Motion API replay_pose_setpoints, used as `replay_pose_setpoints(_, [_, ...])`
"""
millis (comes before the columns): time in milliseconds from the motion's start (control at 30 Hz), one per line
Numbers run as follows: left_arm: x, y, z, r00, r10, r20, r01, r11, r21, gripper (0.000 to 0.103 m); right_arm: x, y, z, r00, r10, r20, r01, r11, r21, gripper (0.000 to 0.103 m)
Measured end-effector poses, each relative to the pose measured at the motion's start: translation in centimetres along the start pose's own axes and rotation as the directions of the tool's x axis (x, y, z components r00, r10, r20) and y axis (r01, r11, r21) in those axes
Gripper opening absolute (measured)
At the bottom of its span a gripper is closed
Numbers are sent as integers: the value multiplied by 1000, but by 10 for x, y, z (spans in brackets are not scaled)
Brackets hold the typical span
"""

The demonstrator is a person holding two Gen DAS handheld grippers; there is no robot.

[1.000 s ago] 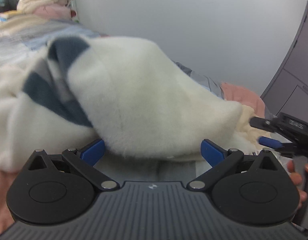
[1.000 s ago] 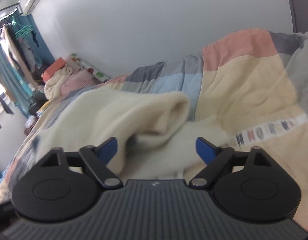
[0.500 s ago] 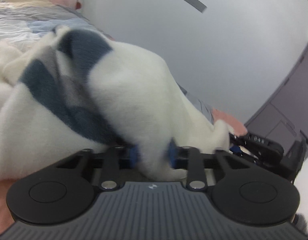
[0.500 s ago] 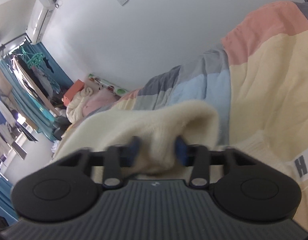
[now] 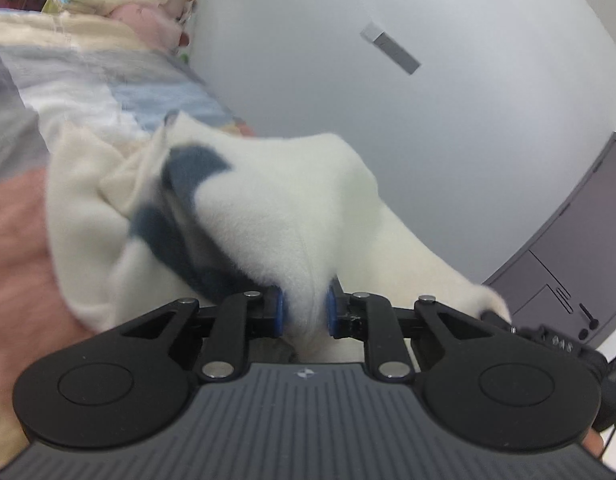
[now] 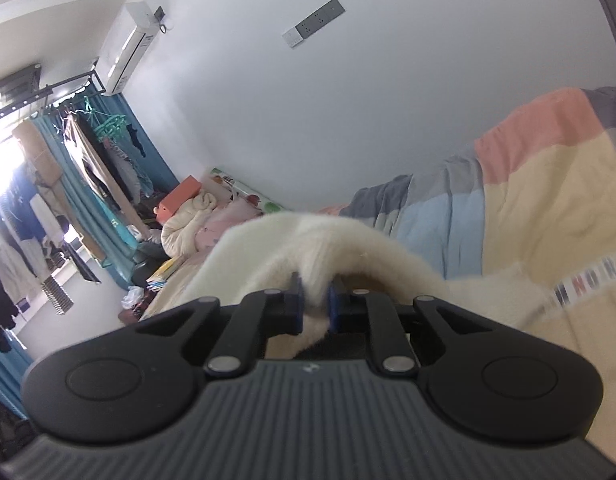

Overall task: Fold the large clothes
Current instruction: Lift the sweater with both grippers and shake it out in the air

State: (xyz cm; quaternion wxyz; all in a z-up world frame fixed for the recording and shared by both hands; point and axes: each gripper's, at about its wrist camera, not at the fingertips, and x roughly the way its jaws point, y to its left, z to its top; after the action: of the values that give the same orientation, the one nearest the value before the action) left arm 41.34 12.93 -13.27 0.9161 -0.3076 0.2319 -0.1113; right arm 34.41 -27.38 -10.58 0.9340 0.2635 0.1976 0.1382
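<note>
Fleecy cream garment [image 5: 283, 216], w/ dark blue patches, is now pinched at two spots. A sec ago both pairs of fingers stood wide w/ the fabric only between them; now the left gripper [image 5: 303, 312] is nearly shut and closing on a thick bunch of fleece, blue pads pressing into it. Right gripper [image 6: 315, 308] likewise: narrow gap, closing, a cream fold squeezed between the pads. Both views have tipped up since then, more wall showing, and the fabric peaks above the fingers, so the edge looks lifted off the bed. My read: grasp step done, next is carrying the edge over for a fold.

Bed [image 6: 548, 208] carries a patchwork quilt in pink, blue, yellow & grey blocks; rest of garment lies on it. Room: plain grey wall, AC unit [image 6: 125, 54], teal curtains [image 6: 103, 204], clothes on a rail, pile of bedding at the far end.
</note>
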Motion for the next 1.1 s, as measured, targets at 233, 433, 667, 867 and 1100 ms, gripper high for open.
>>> replay_pose_setpoints(233, [-99,-2,-7,999,-14,42,10,997,80,22,-77,35,-26,998,55,2,-55,998,-40,15])
replay_pose_setpoints(433, [-155,20,-41,1000,3,22,-3,1000,10,22,-124,55,-47,997,56,-57,-62,991,-117,15])
replay_pose_setpoints(667, [-153,45,-77,989,130,-70,-131,991,-14,22,-129,38,-113,962,-23,-270,2,997,-78,14])
replay_pose_setpoints(867, [-114,91,-93,950,271,-157,-290,950,-114,22,-97,38,-144,916,24,-401,-57,996,-69,14])
replay_pose_setpoints(1100, [-103,103,-95,933,319,-169,-343,929,-140,26,-70,39,-162,882,33,-471,-70,996,-61,15])
